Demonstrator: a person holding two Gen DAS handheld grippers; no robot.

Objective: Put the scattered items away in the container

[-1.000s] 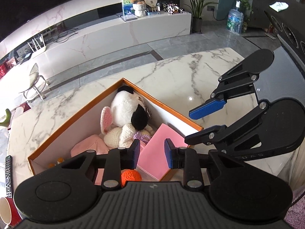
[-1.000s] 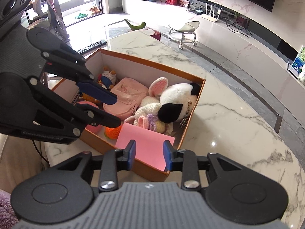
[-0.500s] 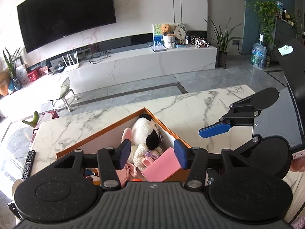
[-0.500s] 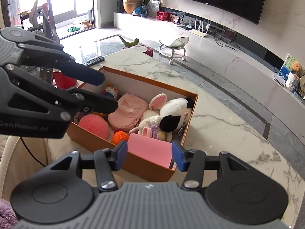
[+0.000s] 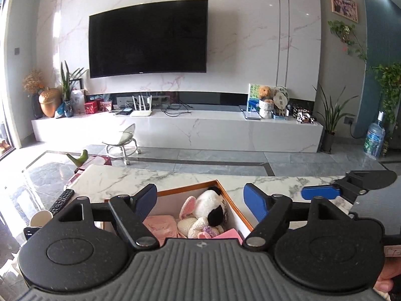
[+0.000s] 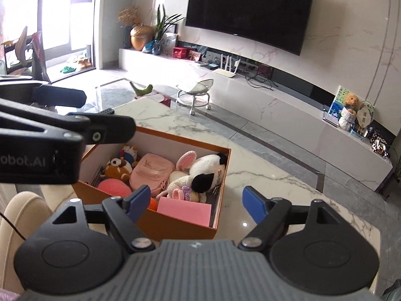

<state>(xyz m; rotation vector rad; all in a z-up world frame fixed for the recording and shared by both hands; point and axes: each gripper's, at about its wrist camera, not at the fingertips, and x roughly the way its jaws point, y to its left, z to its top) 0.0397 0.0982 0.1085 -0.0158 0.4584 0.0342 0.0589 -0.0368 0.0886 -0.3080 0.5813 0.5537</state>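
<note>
Because the orange box [image 6: 155, 220] already holds the soft toys, you have both grippers lifted clear of it and holding nothing. The black-and-white plush [image 6: 205, 170] lies against the far-right wall, the pink backpack [image 6: 151, 173] sits mid-box, the pink card [image 6: 185, 210] leans at the near corner, and a coral ball [image 6: 114, 188] with a small fox-like toy [image 6: 117, 168] fills the left end. That packing looks like a job nearly done, judging by the bare marble tabletop [image 6: 263, 175] beside the box.

Your right gripper [image 6: 198, 200] has its jaws opening, with nothing between them. Your left gripper [image 5: 200, 200] is likewise opening and unloaded; in the right view it hangs over the box's left end.

For room, the tabletop right of the box is open up to its far edge, where the floor drops away. On the left, a remote [image 5: 61, 200] and a cup [image 5: 41, 218] sit near the tabletop's edge, so swing wide there. The box walls stand upright; come in from above.
</note>
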